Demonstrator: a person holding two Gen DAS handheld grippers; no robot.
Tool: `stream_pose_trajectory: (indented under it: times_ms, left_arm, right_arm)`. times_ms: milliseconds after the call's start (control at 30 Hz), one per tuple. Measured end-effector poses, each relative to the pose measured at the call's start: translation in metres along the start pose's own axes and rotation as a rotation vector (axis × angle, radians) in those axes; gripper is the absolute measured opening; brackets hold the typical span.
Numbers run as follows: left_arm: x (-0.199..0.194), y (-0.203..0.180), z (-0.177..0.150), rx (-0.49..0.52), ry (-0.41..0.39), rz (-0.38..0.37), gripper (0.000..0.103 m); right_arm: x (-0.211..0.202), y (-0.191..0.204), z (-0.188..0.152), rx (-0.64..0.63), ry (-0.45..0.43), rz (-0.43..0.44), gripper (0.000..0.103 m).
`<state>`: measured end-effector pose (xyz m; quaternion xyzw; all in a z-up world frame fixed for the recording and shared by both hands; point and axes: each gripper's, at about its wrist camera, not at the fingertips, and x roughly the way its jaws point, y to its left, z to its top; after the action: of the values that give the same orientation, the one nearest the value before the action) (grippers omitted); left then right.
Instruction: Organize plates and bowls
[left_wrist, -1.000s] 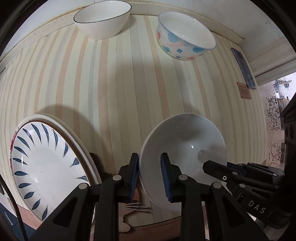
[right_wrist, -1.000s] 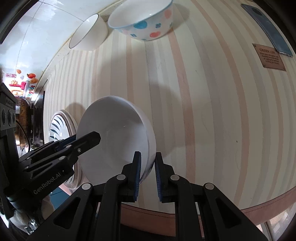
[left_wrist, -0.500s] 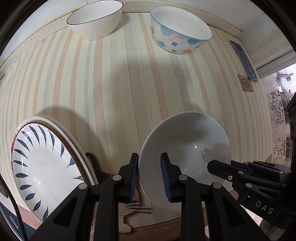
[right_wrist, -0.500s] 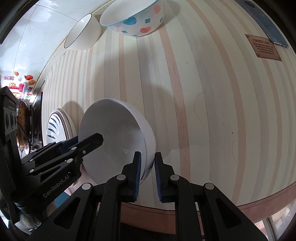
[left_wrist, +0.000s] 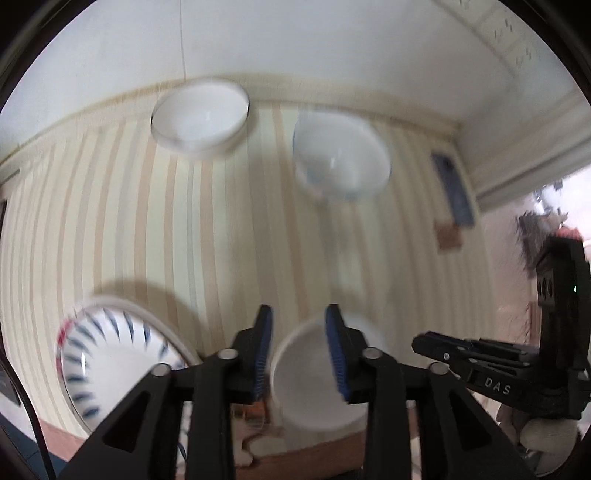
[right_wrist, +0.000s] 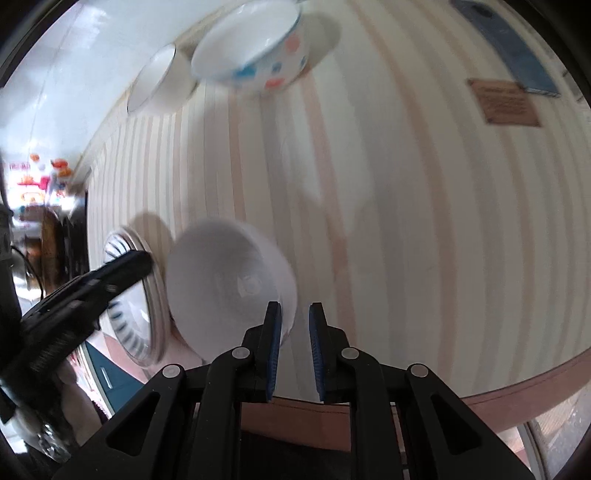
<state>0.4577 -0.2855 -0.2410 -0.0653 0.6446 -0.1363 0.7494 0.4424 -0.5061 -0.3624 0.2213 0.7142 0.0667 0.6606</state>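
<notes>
White bowl (right_wrist: 229, 284) sits at the table's (right_wrist: 424, 221) near edge; right gripper (right_wrist: 295, 343) pinches its rim. Left gripper's (left_wrist: 299, 350) jaws have just been opening, straddling the opposite rim without pinching. Plates (left_wrist: 110, 354) lie just beside, on its left.

Left hand-held gripper (left_wrist: 298, 349) just parted

Blue phone (right_wrist: 506, 44) just beside brown card (right_wrist: 511, 103) on striped tablecloth (right_wrist: 406, 221).

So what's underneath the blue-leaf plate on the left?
The blue-leaf plate sits on a larger cream plate; only that plate's rim shows around it. Whatever lies beneath the stack is covered.
</notes>
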Motion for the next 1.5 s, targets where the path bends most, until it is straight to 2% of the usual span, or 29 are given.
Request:
stream_pose_trajectory:
  times_ms: [100,133,167,233,367,567,600,633,700,733,800,967,1200,1400,1500]
  left_arm:
    - [0.005,0.004,0.036,-0.031,-0.023,0.001,0.032]
    - [0.01,0.006,0.05,-0.048,-0.023,-0.003,0.032]
    - [0.015,0.006,0.06,-0.06,-0.023,-0.008,0.032]
    - [0.027,0.006,0.08,-0.069,-0.014,0.001,0.032]
    - [0.063,0.002,0.113,-0.07,0.024,0.04,0.032]
    - [0.118,0.006,0.131,-0.087,0.116,0.047,0.031]
    - [0.122,0.006,0.131,-0.089,0.119,0.039,0.03]
    - [0.125,0.007,0.131,-0.089,0.118,0.034,0.023]
    - [0.127,0.005,0.129,-0.072,0.109,0.034,0.018]
    - [0.126,0.004,0.127,-0.068,0.104,0.033,0.018]
    - [0.122,0.001,0.125,-0.056,0.086,0.045,0.018]
    - [0.115,0.002,0.128,-0.061,0.077,0.048,0.018]
    - [0.095,-0.002,0.117,-0.052,0.059,0.037,0.018]
    - [0.057,-0.007,0.086,-0.011,0.027,0.026,0.018]
    - [0.04,-0.008,0.067,0.002,0.041,0.008,0.018]
  right_arm:
    - [-0.026,-0.001,0.024,0.001,-0.053,0.016,0.018]
    - [-0.035,0.0,0.036,0.003,-0.083,0.026,0.022]
    - [-0.04,0.0,0.046,0.005,-0.117,0.032,0.034]
    - [-0.049,0.002,0.072,-0.008,-0.168,0.027,0.042]
    - [-0.048,0.001,0.119,-0.004,-0.201,0.05,0.042]
    - [-0.014,0.0,0.177,0.013,-0.166,0.042,0.042]
    - [-0.007,-0.001,0.183,0.016,-0.16,0.041,0.042]
    - [0.0,-0.001,0.189,0.016,-0.15,0.038,0.041]
    - [0.011,-0.004,0.197,0.017,-0.146,0.04,0.033]
    - [0.018,-0.005,0.201,0.009,-0.14,0.036,0.02]
    - [0.023,-0.007,0.205,0.004,-0.143,0.023,0.014]
    - [0.025,-0.003,0.206,-0.025,-0.151,-0.001,0.014]
    - [0.016,0.009,0.191,-0.043,-0.165,-0.004,0.014]
    - [-0.006,0.014,0.158,-0.045,-0.18,0.018,0.014]
    - [-0.021,0.019,0.131,-0.058,-0.19,0.027,0.014]
